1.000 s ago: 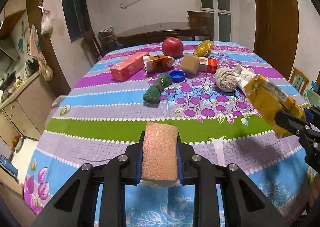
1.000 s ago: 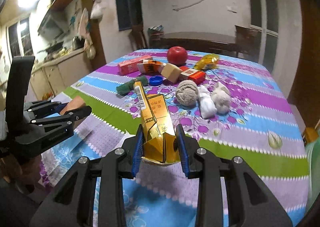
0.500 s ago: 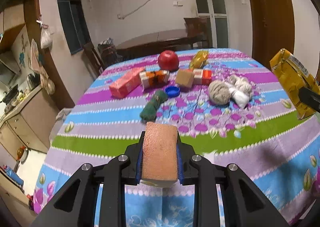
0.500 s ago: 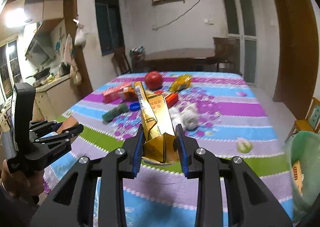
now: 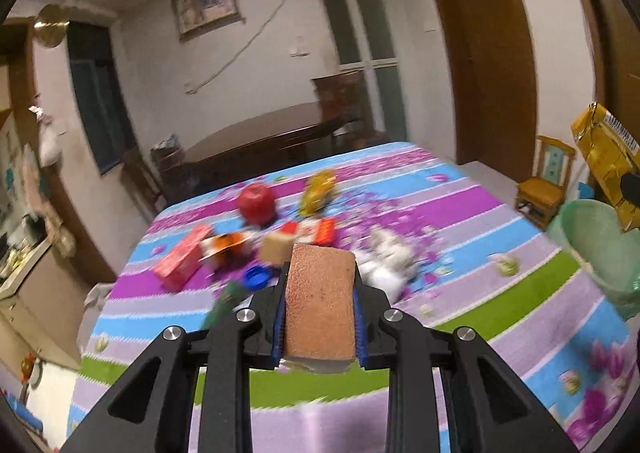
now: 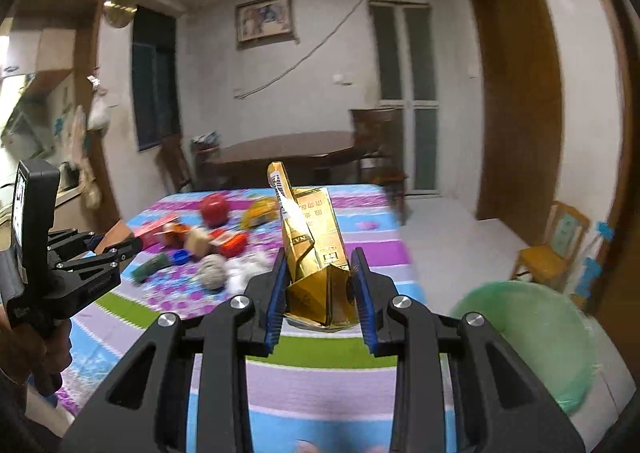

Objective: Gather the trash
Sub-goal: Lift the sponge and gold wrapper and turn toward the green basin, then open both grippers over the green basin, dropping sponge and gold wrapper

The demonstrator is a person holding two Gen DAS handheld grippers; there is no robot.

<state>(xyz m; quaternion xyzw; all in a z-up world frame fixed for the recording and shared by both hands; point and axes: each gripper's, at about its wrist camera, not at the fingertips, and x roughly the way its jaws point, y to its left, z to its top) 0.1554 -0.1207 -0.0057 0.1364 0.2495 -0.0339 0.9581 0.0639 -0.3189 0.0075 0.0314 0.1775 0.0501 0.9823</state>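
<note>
Table's (image 5: 460, 317) near striped cloth at lower frame lay bare; clutter crowded its far middle: apple (image 5: 257, 202), pink box (image 5: 182, 263), yarn ball (image 6: 213, 271). Green bin (image 6: 540, 337) blocked lower right.

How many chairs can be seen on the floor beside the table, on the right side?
1 clearly: a small yellow wooden chair standing on the floor right of the table, behind the green bin. Dark chairs by the far table are too blurred to count; others may be hidden.

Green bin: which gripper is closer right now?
Right. The right gripper, shut on the yellow carton, is just beside the green bin. The left gripper, holding the sponge, hangs over the table, farther away.
</note>
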